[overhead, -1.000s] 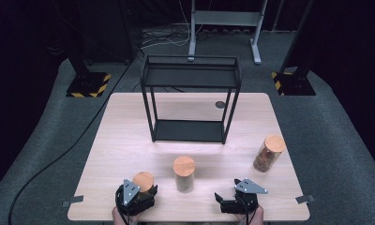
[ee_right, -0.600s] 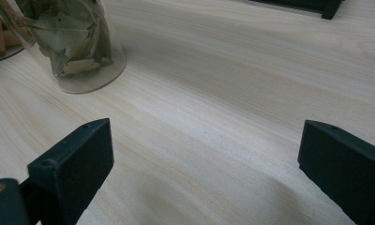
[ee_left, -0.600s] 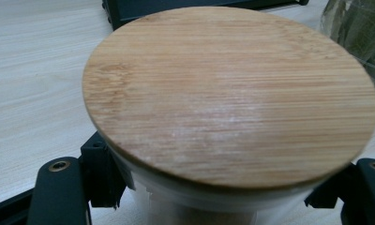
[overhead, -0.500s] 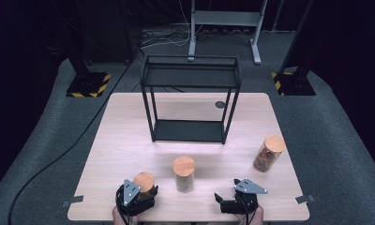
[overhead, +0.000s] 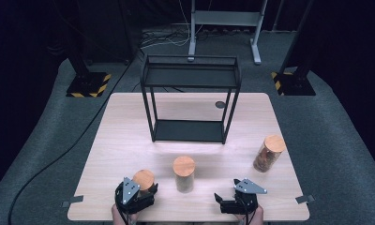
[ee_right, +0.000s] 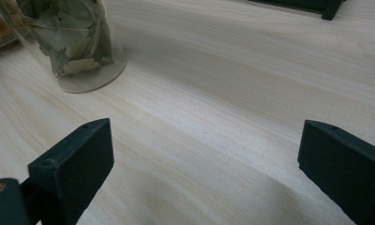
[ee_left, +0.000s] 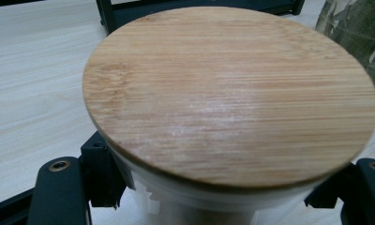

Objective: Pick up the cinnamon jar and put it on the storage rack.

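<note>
Three glass jars with round bamboo lids stand on the pale wooden table (overhead: 129, 140). The left jar (overhead: 144, 180) sits near the front edge, and my left gripper (overhead: 145, 189) is shut on its glass body just under the lid (ee_left: 232, 89); my left gripper (ee_left: 218, 199) has a black jaw pressed on each side. The middle jar (overhead: 183, 174) holds dried leaves (ee_right: 73, 42). The right jar (overhead: 268, 153) holds brownish pieces. My right gripper (overhead: 226, 196) rests low at the front right, open and holding nothing (ee_right: 204, 154).
A black two-level wire shelf (overhead: 190, 101) stands at the middle back of the table, and its foot shows in the right gripper view (ee_right: 331, 7). A small dark disc (overhead: 220, 104) lies behind it. Stands and cables occupy the floor beyond.
</note>
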`<state>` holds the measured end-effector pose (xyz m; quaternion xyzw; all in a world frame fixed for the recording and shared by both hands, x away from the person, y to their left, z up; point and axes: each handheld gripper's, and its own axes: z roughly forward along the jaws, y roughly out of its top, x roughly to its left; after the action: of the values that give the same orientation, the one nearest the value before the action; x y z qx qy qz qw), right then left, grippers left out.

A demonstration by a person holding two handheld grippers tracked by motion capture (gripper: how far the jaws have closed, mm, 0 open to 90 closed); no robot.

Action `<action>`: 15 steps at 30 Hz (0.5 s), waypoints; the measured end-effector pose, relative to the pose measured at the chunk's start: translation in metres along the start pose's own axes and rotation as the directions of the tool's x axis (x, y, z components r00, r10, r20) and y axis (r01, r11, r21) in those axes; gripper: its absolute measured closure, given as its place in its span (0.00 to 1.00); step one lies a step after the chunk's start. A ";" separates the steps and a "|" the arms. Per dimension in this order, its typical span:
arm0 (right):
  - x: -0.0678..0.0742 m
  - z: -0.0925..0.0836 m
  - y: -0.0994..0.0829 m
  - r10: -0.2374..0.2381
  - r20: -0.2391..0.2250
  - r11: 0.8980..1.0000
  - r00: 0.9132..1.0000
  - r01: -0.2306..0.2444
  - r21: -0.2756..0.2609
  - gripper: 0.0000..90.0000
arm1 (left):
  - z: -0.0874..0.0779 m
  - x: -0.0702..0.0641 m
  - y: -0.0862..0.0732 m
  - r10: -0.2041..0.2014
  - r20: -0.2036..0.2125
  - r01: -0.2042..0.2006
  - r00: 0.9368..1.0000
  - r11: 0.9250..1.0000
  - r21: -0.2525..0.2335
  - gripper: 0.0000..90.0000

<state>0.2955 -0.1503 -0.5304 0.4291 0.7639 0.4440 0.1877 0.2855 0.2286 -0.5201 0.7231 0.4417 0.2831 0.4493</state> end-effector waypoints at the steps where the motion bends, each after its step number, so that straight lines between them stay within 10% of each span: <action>1: 0.000 0.000 0.000 -0.001 0.000 1.000 1.000 0.001 0.001 0.03 | 0.000 0.001 0.000 -0.002 -0.001 0.002 1.000 1.000 -0.001 0.28; 15: 0.000 0.001 0.000 -0.003 -0.004 1.000 1.000 0.003 0.009 0.03 | 0.003 0.003 0.007 0.014 -0.003 -0.015 1.000 1.000 -0.011 0.28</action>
<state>0.2962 -0.1497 -0.5305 0.4280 0.7669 0.4410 0.1848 0.2916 0.2286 -0.5151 0.7235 0.4356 0.2897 0.4505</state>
